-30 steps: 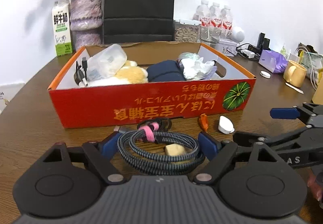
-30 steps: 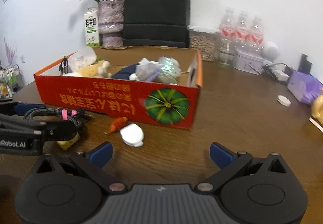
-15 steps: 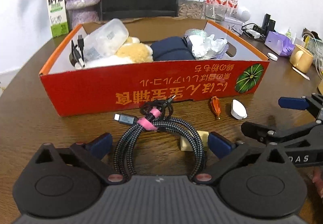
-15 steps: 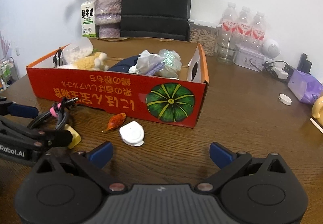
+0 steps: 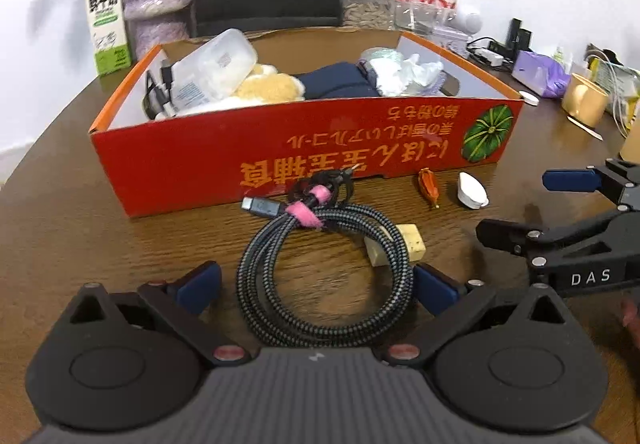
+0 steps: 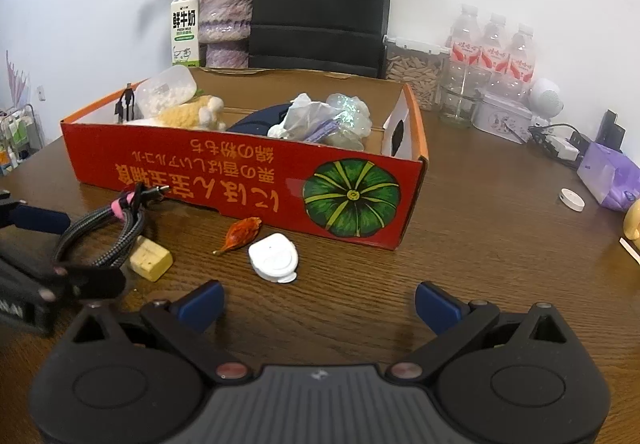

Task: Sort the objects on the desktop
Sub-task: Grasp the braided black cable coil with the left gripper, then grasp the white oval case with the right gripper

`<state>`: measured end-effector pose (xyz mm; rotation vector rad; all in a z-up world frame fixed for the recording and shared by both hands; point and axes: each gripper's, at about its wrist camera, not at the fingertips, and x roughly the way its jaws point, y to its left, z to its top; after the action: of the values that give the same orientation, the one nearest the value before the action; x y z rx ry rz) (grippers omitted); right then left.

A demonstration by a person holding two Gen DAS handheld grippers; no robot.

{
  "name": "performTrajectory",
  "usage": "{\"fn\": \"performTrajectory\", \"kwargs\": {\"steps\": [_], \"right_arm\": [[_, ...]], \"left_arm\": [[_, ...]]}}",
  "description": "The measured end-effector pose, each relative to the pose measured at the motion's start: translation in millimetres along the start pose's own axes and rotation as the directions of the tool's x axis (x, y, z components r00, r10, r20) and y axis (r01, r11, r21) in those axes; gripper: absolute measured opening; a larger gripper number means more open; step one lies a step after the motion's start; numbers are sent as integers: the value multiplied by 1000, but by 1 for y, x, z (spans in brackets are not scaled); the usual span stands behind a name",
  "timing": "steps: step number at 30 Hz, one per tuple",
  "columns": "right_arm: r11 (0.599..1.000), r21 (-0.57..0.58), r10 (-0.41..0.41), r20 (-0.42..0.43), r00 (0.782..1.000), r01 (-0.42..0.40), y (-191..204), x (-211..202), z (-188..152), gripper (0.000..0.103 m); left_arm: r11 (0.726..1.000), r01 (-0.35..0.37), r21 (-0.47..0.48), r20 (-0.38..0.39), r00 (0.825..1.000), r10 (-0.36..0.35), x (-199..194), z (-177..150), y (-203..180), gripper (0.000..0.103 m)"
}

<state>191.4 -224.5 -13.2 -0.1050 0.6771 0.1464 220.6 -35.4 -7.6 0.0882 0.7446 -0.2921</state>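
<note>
A coiled braided cable (image 5: pixel 320 264) with a pink tie lies on the table between the open fingers of my left gripper (image 5: pixel 316 286); it also shows in the right wrist view (image 6: pixel 108 224). A yellow block (image 5: pixel 400 248) sits under the coil's right side. An orange-red dried piece (image 5: pixel 428 184) and a white round case (image 5: pixel 472 190) lie by the red cardboard box (image 5: pixel 200 168), which holds a plush toy, a plastic container and crumpled wraps. My right gripper (image 6: pixel 318 302) is open and empty, just short of the white case (image 6: pixel 274 256).
Behind the box stand a milk carton (image 5: pixel 106 28), a purple vase, a black bag (image 6: pixel 320 0) and water bottles (image 6: pixel 492 48). A yellow mug (image 5: pixel 586 104), purple tissue pack (image 6: pixel 608 176) and small white disc (image 6: pixel 572 199) sit at the right.
My left gripper has lifted and tilted down, so the cable coil shows fuller between its fingers. The right gripper has moved a little closer to the white case.
</note>
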Motion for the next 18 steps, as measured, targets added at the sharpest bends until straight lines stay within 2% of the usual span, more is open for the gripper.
{"fn": "performTrajectory", "kwargs": {"steps": [3, 6, 11, 15, 17, 18], "right_arm": [[1000, -1, -3, -2, 1000, 3, 0, 0, 0, 102], [1000, -8, 2, -3, 1000, -2, 1, 0, 1, 102], [1000, -3, 31, 16, 999, -31, 4, 2, 9, 86], [999, -4, 42, 3, 999, -42, 10, 14, 18, 61], [998, 10, 62, -2, 998, -62, 11, 18, 19, 43], [997, 14, 81, -2, 997, -81, 11, 18, 19, 27]], "left_arm": [[999, 33, 10, 17, 999, -33, -3, 0, 0, 89], [999, 18, 28, 58, 998, -20, -11, -4, -1, 88], [1000, 5, 19, 125, 992, -7, -25, -3, 2, 87], [1000, -6, 10, 128, 992, 5, -25, -3, 6, 87], [1000, -6, 5, 125, 992, 5, -24, -4, 8, 87], [1000, -6, 3, 127, 992, 5, -25, -5, 8, 87]]}}
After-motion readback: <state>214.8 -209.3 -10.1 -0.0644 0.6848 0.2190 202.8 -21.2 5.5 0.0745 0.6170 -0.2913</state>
